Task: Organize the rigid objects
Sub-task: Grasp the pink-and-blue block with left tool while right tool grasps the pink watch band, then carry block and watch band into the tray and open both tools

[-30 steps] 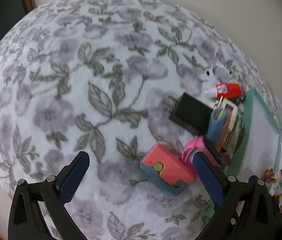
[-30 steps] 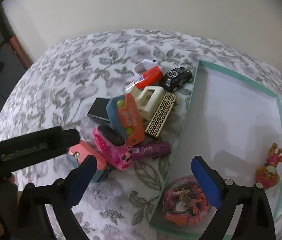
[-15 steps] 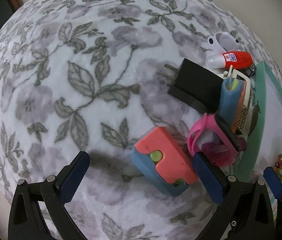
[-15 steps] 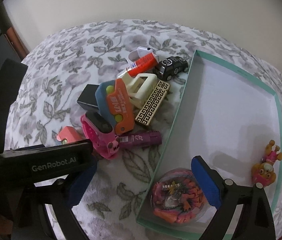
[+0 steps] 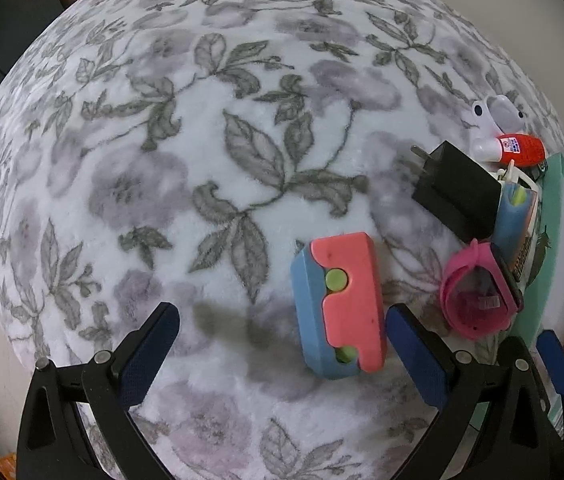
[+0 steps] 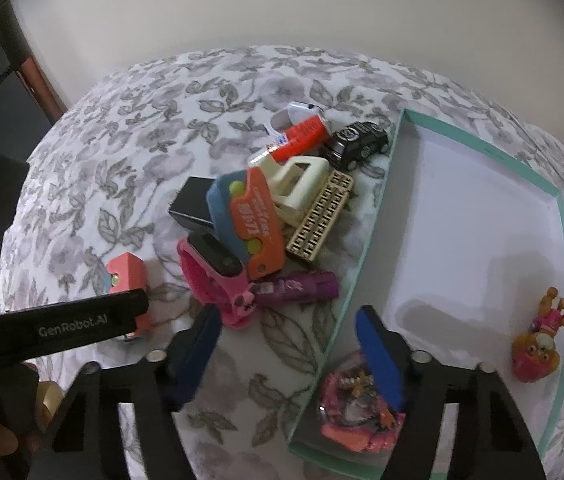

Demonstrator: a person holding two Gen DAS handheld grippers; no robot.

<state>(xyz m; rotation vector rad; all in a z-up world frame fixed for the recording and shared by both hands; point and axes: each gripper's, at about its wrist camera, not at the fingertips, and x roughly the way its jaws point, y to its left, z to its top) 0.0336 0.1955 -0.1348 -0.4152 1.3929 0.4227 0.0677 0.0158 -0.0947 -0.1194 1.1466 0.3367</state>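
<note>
While the left gripper (image 5: 282, 344) points straight down at the flowered blanket (image 5: 209, 152), the pink-and-blue block (image 5: 340, 306) lies flat between its two blue-padded fingers, close against the right-hand finger (image 5: 414, 354) and well apart from the other; neither pad presses on it, and the jaws stand wide. Just beyond the block sit a pink watch (image 5: 480, 290), a black charger (image 5: 456, 192) and a red-and-white bottle (image 5: 512, 148), the last with a label too small to read. Seen from the right wrist, the left tool's black body bears the white lettering "GenRobot.AI". An orange-and-blue block (image 6: 251, 220) in the pile carries pale printed words that I cannot make out, and a purple tube (image 6: 298, 288) has a white label, also unreadable. Over the near wall of the teal tray (image 6: 366, 232), the right gripper (image 6: 286, 344) hangs with nothing between its fingers; its jaws have just been closing and remain partly apart.
</note>
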